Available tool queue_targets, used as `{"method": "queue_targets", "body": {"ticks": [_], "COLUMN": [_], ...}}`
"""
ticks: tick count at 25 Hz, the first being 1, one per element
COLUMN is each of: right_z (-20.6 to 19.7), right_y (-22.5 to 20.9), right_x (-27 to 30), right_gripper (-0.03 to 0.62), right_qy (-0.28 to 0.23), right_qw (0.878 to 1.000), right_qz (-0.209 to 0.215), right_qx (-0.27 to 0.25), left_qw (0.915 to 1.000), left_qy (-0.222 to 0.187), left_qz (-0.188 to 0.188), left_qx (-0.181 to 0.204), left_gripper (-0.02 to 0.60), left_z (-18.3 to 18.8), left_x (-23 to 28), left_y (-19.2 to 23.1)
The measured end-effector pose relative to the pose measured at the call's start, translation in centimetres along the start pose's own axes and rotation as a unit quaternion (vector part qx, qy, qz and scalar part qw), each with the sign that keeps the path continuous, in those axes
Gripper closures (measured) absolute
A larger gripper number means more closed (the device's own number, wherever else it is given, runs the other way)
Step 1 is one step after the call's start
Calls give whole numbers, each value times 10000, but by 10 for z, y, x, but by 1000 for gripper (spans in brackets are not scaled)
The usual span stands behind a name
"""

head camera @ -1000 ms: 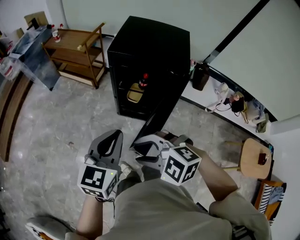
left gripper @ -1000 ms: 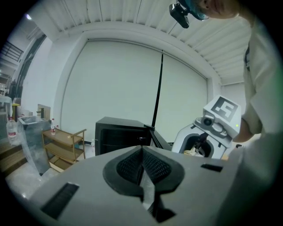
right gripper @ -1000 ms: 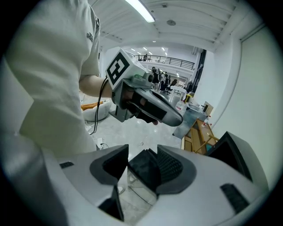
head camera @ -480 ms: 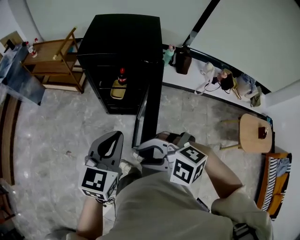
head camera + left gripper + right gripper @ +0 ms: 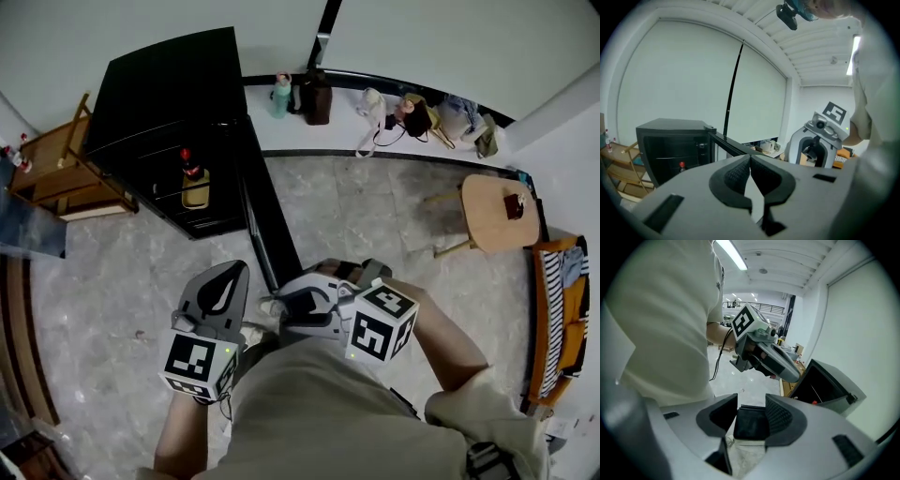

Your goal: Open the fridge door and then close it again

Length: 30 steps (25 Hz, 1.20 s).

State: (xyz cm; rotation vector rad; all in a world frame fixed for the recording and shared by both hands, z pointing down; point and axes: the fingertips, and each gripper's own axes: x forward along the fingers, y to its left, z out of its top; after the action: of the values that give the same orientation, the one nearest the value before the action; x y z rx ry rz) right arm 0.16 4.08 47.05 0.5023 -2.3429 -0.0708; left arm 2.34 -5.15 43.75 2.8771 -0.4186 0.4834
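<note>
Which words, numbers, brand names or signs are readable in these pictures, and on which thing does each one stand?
No text can be read anywhere in these pictures.
Left cube and right cube: only black-and-white square patterns, no letters or numbers.
Red-capped bottle inside the fridge: any label is too small to read.
Teal bottle by the wall: too small to read.
</note>
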Motion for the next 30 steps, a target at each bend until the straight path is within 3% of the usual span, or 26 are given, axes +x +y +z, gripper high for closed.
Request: {"method": "queue_targets", "body": {"ticks": [6,10,14,19,30], "right_z": [-30,-53,-77,-109,-168], "right_y": [-11,-24,-45,-66,-108], "right_x": [-30,-54,-82,-112,-159], "right_gripper": [419,418,472,473,402], "right_qy": [36,39,15,157,198], "right_qw": [9967,9872,9683,9434,8827], "right_qz": [-637,-1316,-2121,-2829,-3690], "right_qx": [506,902,1318,1726,2902], "left_qw": [9986,9965,9941,9904,9820], "left_qy": [89,150,232,327,415], "left_qz": [-507,-793,-1029,-1296,-1745], "left_qx": [143,196,248,365,589], "left_gripper": [574,574,574,574,574], "left_z": [8,13,17,21,38], "left_x": [41,69,93,122,186], "left_y": [-24,-43,-58,-72,-89]}}
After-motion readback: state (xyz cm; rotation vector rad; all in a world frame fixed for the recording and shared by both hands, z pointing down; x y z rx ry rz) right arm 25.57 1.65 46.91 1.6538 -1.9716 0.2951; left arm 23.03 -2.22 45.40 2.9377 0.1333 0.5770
